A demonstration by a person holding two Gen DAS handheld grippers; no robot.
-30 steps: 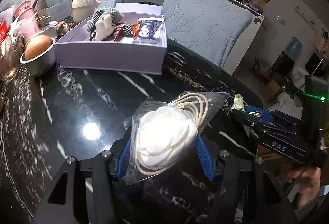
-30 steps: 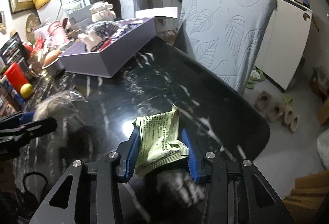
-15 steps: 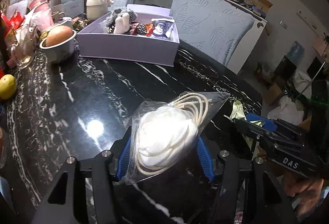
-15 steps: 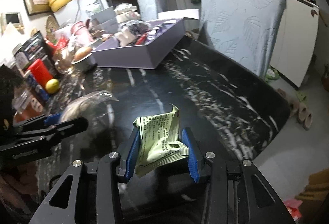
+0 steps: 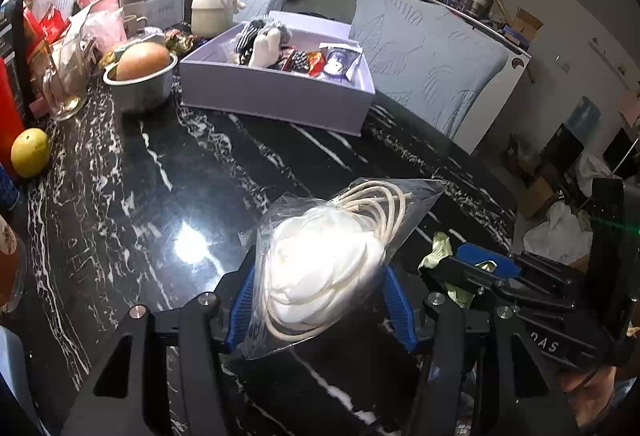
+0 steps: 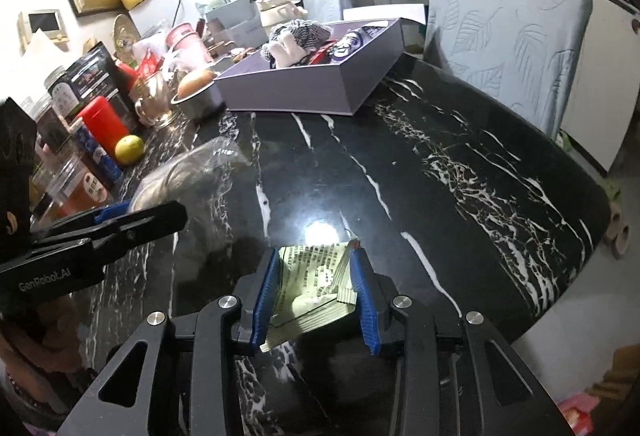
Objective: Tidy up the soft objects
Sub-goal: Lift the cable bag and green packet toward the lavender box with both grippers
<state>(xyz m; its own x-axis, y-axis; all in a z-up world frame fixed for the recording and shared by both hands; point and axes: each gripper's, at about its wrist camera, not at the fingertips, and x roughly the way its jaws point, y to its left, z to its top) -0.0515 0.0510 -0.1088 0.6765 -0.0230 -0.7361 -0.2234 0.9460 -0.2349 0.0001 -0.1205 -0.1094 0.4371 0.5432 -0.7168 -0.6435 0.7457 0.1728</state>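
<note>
My left gripper [image 5: 318, 296] is shut on a clear bag holding a white soft wad and a coil of cord [image 5: 320, 264], above the black marble table [image 5: 160, 176]. My right gripper [image 6: 316, 292] grips a pale green printed packet [image 6: 316, 284]; its jaws are closing and the packet is creased between the blue pads. Each gripper shows in the other's view: the right gripper [image 5: 452, 268] at the right, the left gripper [image 6: 132, 212] at the left. A lilac box [image 5: 276, 92] at the table's far side holds a striped plush toy [image 5: 262, 40] and small packets.
A metal bowl with a round brown fruit [image 5: 140, 74] stands left of the box. A yellow fruit [image 5: 30, 152], a red can [image 6: 102, 124], jars and cups crowd the table's left side. Two pale blue covered chairs [image 5: 432, 56] stand behind. The table's edge [image 6: 560, 300] curves at the right.
Both grippers have swung left across the table with their loads, so the box sits more centred. The green packet now lies flatter and squeezed narrower between the right pads.
</note>
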